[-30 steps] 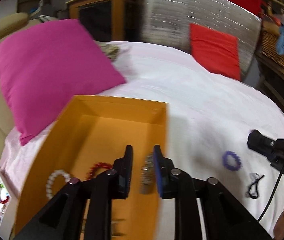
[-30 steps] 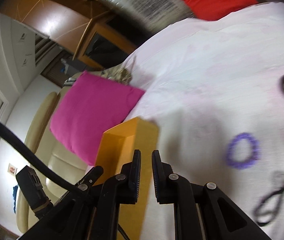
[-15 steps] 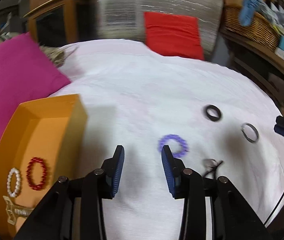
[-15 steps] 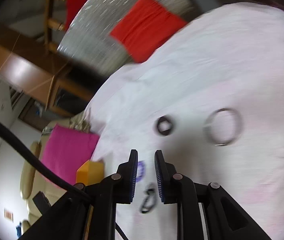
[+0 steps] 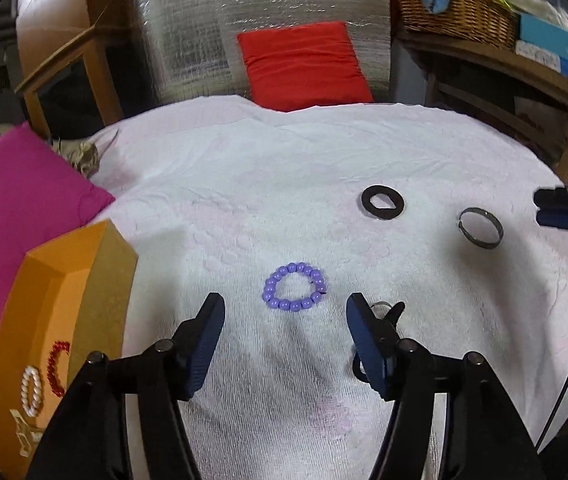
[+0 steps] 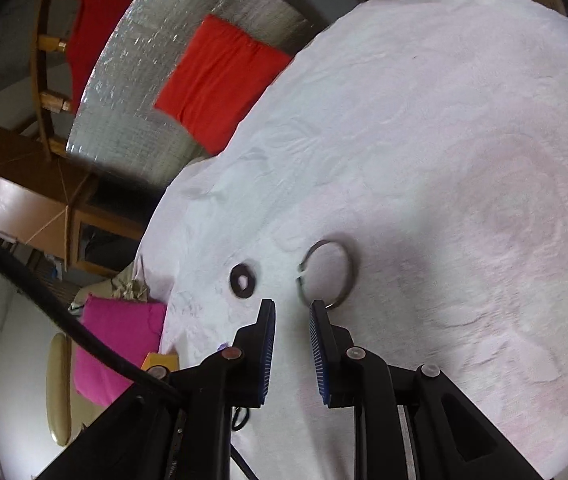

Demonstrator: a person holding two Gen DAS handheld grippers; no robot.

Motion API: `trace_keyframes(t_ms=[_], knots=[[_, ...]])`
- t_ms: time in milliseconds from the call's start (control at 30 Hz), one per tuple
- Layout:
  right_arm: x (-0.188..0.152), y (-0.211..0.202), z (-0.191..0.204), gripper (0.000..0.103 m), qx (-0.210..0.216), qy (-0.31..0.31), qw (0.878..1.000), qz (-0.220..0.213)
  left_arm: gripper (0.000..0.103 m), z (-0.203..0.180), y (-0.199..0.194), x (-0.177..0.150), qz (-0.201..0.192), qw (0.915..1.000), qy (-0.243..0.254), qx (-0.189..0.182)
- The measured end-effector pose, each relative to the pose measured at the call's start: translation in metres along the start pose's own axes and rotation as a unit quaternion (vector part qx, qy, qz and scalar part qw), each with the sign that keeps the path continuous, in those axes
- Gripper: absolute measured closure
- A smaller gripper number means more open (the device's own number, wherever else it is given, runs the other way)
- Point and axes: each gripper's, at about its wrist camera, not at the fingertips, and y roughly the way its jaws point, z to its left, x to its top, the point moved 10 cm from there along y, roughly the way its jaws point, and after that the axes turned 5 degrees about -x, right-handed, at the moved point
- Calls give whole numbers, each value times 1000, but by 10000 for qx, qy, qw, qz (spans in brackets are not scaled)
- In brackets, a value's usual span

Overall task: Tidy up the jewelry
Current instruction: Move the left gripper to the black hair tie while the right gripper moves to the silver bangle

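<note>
The left gripper (image 5: 286,310) hangs with its jaws spread wide and empty over the white cloth (image 5: 243,200) covering the bed. The purple bead bracelet (image 5: 295,287) lies flat on the cloth just ahead of the gap between the fingers, touching neither. To its far right sit a flat black ring (image 5: 383,202) and, farther right, a thin metal bangle (image 5: 480,227), each well apart from the others. A dark looped item (image 5: 388,312) lies behind the right finger and is mostly hidden by it, so its shape is unclear.

At the left edge stands the orange box (image 5: 63,280), cut off by the frame; inside it show a red bead bracelet (image 5: 56,368), a white pearl bracelet (image 5: 31,396) and a pale piece near the corner that is hard to make out. A magenta cushion (image 5: 19,208) lies behind the box, a red cushion (image 5: 304,64) leans on a silvery panel beyond the bed, and a wicker basket (image 5: 456,12) sits on a shelf at upper right.

The right gripper (image 6: 292,312) holds nothing, its jaws parted by a narrow gap. The metal bangle (image 6: 326,273) lies just ahead of its right finger, with the black ring (image 6: 243,281) to the left.
</note>
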Motion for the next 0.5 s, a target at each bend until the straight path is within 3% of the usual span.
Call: trace_keyframes(t_ms=[100, 200, 500], knots=[[-10, 4, 14, 80, -15, -235, 9997, 119, 35, -3, -5, 3, -75, 9998, 163, 70], [-25, 10, 26, 59, -113, -504, 9985, 178, 33, -3, -8, 4, -124, 9996, 221, 99], [-42, 32, 34, 58, -383, -947, 9945, 215, 33, -1, -12, 8, -206, 9993, 268, 144]])
